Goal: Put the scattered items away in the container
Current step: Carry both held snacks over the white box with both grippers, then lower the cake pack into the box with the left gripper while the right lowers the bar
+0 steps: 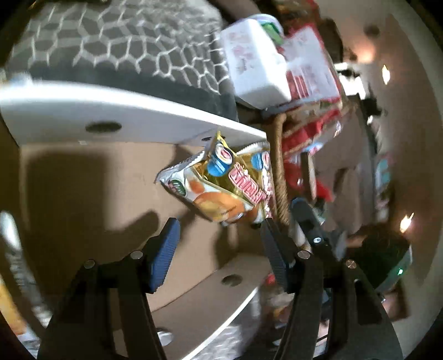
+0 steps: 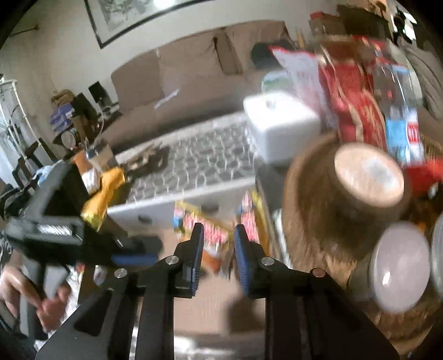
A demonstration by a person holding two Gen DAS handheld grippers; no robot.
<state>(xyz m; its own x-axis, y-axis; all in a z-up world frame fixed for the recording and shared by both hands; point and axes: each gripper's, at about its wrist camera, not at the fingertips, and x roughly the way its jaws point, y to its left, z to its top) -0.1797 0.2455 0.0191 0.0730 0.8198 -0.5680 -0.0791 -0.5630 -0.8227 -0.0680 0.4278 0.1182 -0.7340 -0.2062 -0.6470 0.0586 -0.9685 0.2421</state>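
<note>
One snack packet (image 1: 221,188) hangs in the cardboard box (image 1: 83,180).

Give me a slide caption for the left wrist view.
Open left gripper faces a yellow snack packet inside a cardboard box, beside a rope-handled basket of groceries.

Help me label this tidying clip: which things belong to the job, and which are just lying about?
Job:
- snack packet, in the cardboard box
- left gripper, jaws open, empty
- right gripper, jaws open, empty

Lying about:
- sofa
- patterned rug
- framed picture
</note>
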